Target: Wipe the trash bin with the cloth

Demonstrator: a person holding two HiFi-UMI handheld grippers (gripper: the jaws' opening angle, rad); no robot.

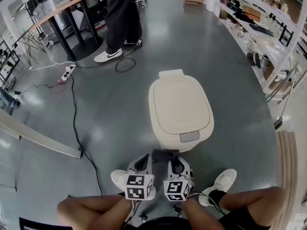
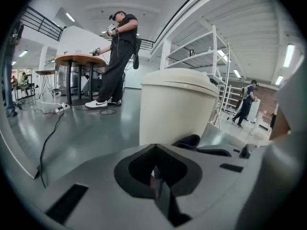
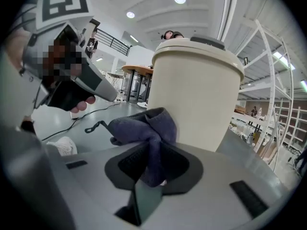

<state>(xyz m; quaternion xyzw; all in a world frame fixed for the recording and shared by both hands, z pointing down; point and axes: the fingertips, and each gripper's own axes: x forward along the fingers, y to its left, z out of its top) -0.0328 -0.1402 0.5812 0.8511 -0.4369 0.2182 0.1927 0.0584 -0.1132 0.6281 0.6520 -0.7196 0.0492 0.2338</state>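
The cream trash bin (image 1: 180, 109) stands on the grey floor with its lid shut, right in front of me. Both grippers hover side by side near its front base. My right gripper (image 1: 176, 166) is shut on a dark blue-grey cloth (image 1: 163, 155), which bunches above its jaws (image 3: 148, 128) a short way off the bin's wall (image 3: 196, 95). My left gripper (image 1: 142, 166) sits just left of it, jaws together with nothing held (image 2: 156, 176). In the left gripper view the bin (image 2: 177, 107) rises ahead and the cloth (image 2: 187, 141) peeks in at the right.
A person (image 1: 120, 18) stands by a round table (image 1: 62, 8) at the back. A black cable (image 1: 74, 109) and power strip (image 1: 67, 72) lie left of the bin. Shelving (image 1: 259, 28) lines the right side. My own shoes (image 1: 225, 180) flank the grippers.
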